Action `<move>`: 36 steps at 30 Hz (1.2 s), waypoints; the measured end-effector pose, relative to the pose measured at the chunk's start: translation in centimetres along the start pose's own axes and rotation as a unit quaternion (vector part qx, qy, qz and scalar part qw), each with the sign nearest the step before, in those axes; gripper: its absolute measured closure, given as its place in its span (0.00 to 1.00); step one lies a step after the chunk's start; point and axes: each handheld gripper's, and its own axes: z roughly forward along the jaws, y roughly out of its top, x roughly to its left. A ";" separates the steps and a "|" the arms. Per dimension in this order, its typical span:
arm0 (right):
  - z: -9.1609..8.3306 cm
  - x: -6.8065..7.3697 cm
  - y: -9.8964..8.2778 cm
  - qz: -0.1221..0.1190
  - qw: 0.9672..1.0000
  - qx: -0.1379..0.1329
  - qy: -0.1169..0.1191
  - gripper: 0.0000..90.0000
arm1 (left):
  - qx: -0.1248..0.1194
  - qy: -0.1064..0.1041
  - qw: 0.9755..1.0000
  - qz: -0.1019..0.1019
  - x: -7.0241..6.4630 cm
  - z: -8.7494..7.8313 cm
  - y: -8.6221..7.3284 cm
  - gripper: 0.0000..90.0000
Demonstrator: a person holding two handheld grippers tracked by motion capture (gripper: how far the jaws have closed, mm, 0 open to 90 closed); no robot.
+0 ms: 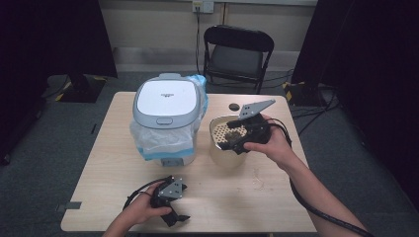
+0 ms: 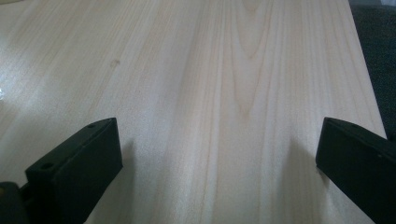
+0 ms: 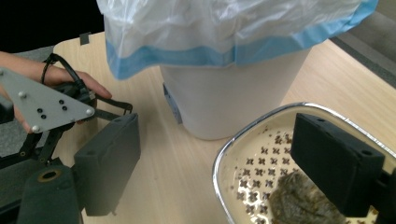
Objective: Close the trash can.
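Observation:
A metal strainer basket (image 1: 216, 150) with a perforated floor stands on the wooden table (image 1: 108, 163), to the right of a white lidded bin (image 1: 165, 98). Brown food scraps (image 3: 299, 200) lie in the basket (image 3: 243, 135). My right gripper (image 1: 234, 138) hovers over the basket and is open. In the right gripper view, one jaw of this gripper (image 3: 222, 163) is inside the basket and the other outside, with the rim between them untouched. My left gripper (image 1: 179, 211) rests near the table's front edge. It (image 2: 219, 158) is open over bare wood.
The bin (image 3: 233, 98) is lined with a clear plastic bag with a blue hem (image 3: 224, 28) that hangs over its sides. A black folding chair (image 1: 237, 54) stands behind the table. A small dark round spot (image 1: 233, 106) and some crumbs (image 1: 257, 180) mark the tabletop.

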 end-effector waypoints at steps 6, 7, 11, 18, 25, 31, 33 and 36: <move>0.1 0.3 -1.2 0.001 1.000 0.006 0.003 0.17 | 0.000 -0.006 1.000 -0.005 -0.1 0.0 0.0 0.00; 0.1 0.4 -1.5 0.001 1.000 0.006 0.005 0.18 | 0.002 -0.006 1.000 -0.003 0.0 0.0 0.0 0.00; 0.1 0.6 -2.2 0.003 1.000 0.007 0.006 0.18 | 0.000 -0.006 1.000 -0.006 0.0 0.1 0.0 0.00; -0.1 0.8 -3.5 0.002 1.000 0.013 0.005 0.18 | -0.001 -0.006 1.000 -0.006 -0.1 0.1 0.0 0.00; -0.1 1.4 -4.8 0.000 1.000 0.016 0.012 0.18 | 0.000 -0.006 1.000 -0.006 -0.1 0.1 0.0 0.00; -0.2 1.5 -5.9 0.005 1.000 0.017 0.014 0.18 | -0.001 -0.006 1.000 -0.006 -0.1 0.1 0.0 0.00; -0.2 1.5 -6.5 0.009 1.000 0.016 0.014 0.18 | 0.000 -0.006 1.000 -0.006 -0.1 0.1 0.0 0.00; -0.4 1.5 -7.2 0.016 1.000 0.018 0.012 0.18 | 0.000 -0.006 1.000 -0.006 -0.1 0.1 0.0 0.00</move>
